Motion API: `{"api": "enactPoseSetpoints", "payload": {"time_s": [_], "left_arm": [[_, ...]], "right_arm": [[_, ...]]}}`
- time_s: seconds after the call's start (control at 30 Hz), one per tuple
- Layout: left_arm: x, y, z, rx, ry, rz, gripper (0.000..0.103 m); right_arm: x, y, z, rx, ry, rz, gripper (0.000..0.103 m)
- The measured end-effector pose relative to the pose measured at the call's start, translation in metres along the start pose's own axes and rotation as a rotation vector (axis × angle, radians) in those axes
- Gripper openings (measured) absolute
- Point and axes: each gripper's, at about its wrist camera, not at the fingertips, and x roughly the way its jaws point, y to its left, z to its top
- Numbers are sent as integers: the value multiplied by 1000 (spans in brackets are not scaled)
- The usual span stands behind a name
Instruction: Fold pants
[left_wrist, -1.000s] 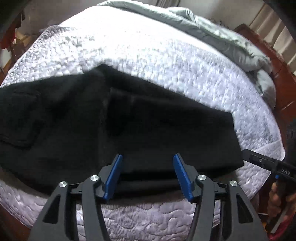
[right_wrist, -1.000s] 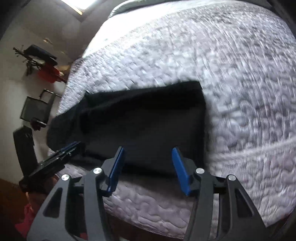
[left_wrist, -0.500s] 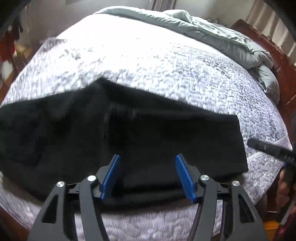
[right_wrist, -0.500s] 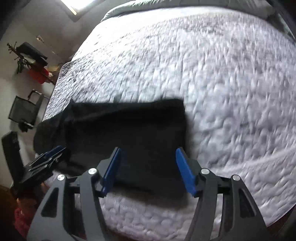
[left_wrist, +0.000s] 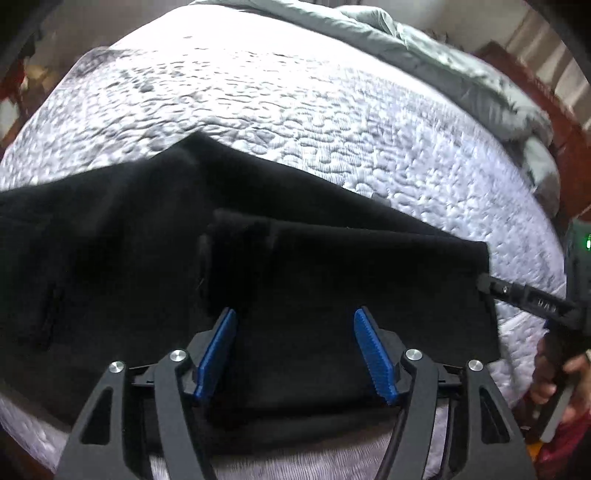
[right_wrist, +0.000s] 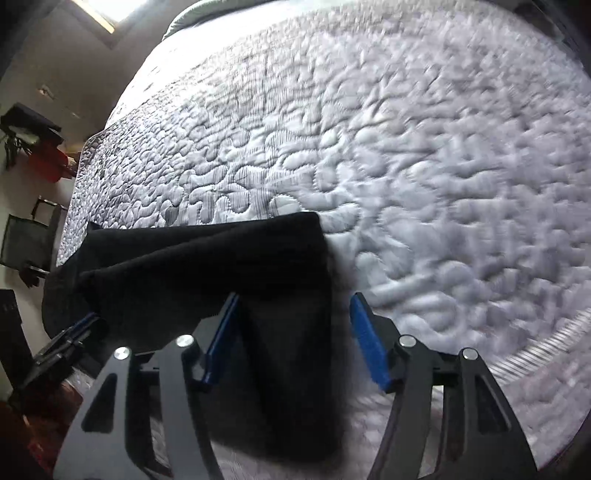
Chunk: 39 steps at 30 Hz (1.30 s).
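One pair of black pants (left_wrist: 155, 258) lies flat on a bed (left_wrist: 295, 122) covered with a white quilted spread. The pants stretch along the near edge of the bed, with one folded layer lying on top of the wider part.

Two tongs are in view, one in each of the person's hands. Seen from the left wrist camera, the left tongs (left_wrist: 293, 354) point steeply down over the near edge of the pants. Their blue pads stand well apart and the jaws are opening; black fabric shows in the gap beneath them, but the pads do not press on it. At the right edge of this view, the right tongs reach in at the end of the pants, with the person's hand (left_wrist: 565, 373) gripping the handle.

Seen from the right wrist camera, the right tongs (right_wrist: 291, 332) straddle the end of the pants (right_wrist: 221, 266). Their blue pads are wide apart and grip nothing; the cloth's edge lies between them, nearer the left pad.

A rumpled grey duvet (left_wrist: 461, 62) is heaped at the far side of the bed.
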Motion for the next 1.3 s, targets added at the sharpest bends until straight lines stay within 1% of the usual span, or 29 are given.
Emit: {"api": "enactPoseSetpoints", "payload": {"time_s": [0.1, 0.17, 0.23, 0.37, 0.47, 0.53, 0.6, 0.73, 0.83, 0.97, 1.07, 1.13, 1.2, 1.27, 1.3], "left_arm": [[-27, 20, -18, -37, -52, 26, 67], [-40, 35, -27, -66, -69, 45, 67], [-55, 56, -37, -109, -89, 60, 67], [-74, 93, -49, -187, -98, 106, 67], [-84, 119, -53, -231, -114, 130, 67], [-89, 130, -54, -240, -128, 152, 67], [-93, 133, -54, -232, -141, 170, 67], [-92, 126, -44, -190, -148, 193, 68], [-89, 120, -36, -190, -164, 178, 73], [-75, 120, -33, -222, -145, 143, 73], [-58, 123, -35, -229, -101, 166, 73], [-53, 126, -38, -234, -93, 166, 73], [-57, 125, -40, -229, -97, 172, 73], [-71, 125, -43, -230, -124, 170, 73], [-77, 127, -45, -233, -137, 164, 73]], "right_arm": [[-26, 4, -16, -30, -20, 7, 61], [-40, 15, -26, -58, -35, 40, 63], [-43, 32, -35, -87, -30, 75, 63], [-33, 72, -49, -169, 3, 100, 63], [-12, 94, -51, -194, 50, 74, 64], [-4, 99, -53, -201, 72, 45, 64], [-4, 102, -55, -194, 74, 6, 64], [-17, 97, -57, -176, 48, 15, 67], [-17, 92, -57, -169, 62, 6, 67], [-3, 87, -56, -158, 93, -4, 67], [4, 86, -58, -166, 98, -8, 68], [9, 86, -58, -171, 101, -12, 70], [11, 88, -56, -183, 104, -11, 72], [8, 90, -53, -178, 106, -7, 72], [3, 91, -51, -168, 95, 9, 72]]}}
